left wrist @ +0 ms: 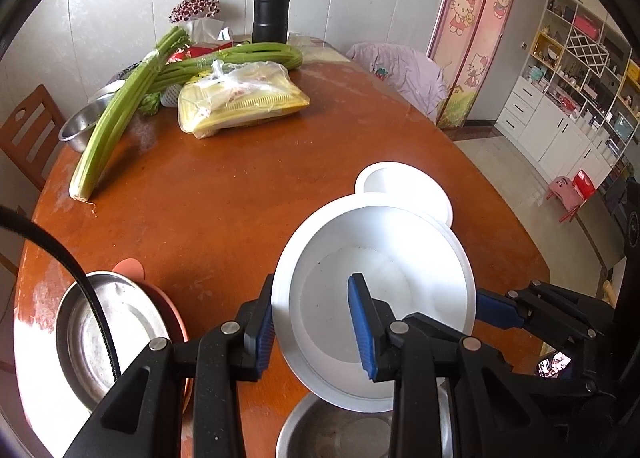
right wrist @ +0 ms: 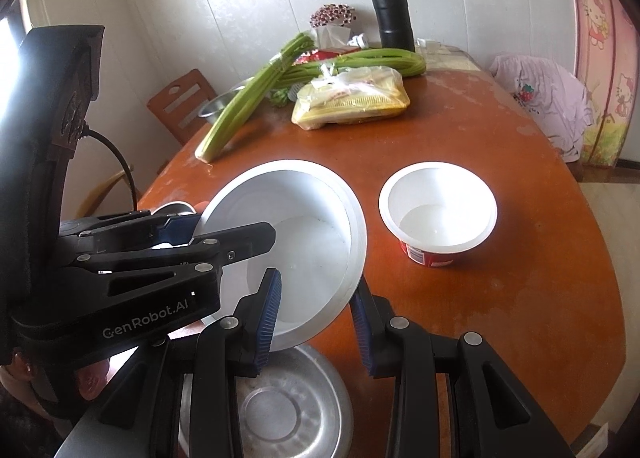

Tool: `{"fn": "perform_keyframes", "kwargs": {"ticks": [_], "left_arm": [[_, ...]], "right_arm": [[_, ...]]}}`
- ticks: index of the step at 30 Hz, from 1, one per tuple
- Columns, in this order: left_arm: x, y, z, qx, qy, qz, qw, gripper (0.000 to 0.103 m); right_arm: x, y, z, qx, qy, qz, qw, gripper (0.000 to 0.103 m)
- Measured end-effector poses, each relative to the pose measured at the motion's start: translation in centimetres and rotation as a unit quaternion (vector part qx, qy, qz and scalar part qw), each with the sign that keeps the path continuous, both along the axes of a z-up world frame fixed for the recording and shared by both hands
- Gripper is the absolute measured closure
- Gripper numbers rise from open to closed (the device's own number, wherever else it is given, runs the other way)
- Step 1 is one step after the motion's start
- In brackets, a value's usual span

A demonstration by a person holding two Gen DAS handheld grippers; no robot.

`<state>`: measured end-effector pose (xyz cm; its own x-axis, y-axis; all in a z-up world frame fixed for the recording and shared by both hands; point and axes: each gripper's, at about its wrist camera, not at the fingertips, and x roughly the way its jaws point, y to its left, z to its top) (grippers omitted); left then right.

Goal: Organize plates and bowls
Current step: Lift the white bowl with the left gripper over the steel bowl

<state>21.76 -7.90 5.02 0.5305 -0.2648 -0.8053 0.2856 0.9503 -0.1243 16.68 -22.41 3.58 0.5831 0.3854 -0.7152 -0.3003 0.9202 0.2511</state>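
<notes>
A large white bowl [left wrist: 380,242] [right wrist: 304,210] hangs tilted above the brown table [left wrist: 240,178], held from both sides. My left gripper [left wrist: 312,278] is shut on its left rim, one blue pad outside and one inside. My right gripper [right wrist: 316,282] is shut on the opposite rim; it shows in the left wrist view as the right gripper [left wrist: 496,308]. The left gripper [right wrist: 224,226] appears at the left of the right wrist view. A steel plate [right wrist: 280,410] [left wrist: 332,430] lies under the bowl. A small white bowl with a red label [right wrist: 438,210] [left wrist: 404,186] stands beyond it.
A steel bowl in an orange plate [left wrist: 104,338] sits at the near left. At the far end lie celery [left wrist: 112,126], a yellow bag [left wrist: 244,98], a black flask [left wrist: 270,6] and another steel bowl [left wrist: 80,126]. Chairs stand around the table.
</notes>
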Motion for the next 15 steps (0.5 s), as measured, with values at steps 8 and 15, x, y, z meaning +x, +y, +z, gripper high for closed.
{"fn": "perform_keyframes", "kwargs": {"ticks": [8, 15], "left_arm": [[-2.1, 0.3, 0.5, -0.007, -0.010, 0.005, 0.9999, 0.069], [-3.6, 0.3, 0.5, -0.006, -0.013, 0.007, 0.9999, 0.069]], "right_arm": [[-2.1, 0.0, 0.9, 0.001, -0.013, 0.009, 1.000, 0.066], [-3.8, 0.3, 1.2, -0.008, -0.022, 0.019, 1.000, 0.066]]}}
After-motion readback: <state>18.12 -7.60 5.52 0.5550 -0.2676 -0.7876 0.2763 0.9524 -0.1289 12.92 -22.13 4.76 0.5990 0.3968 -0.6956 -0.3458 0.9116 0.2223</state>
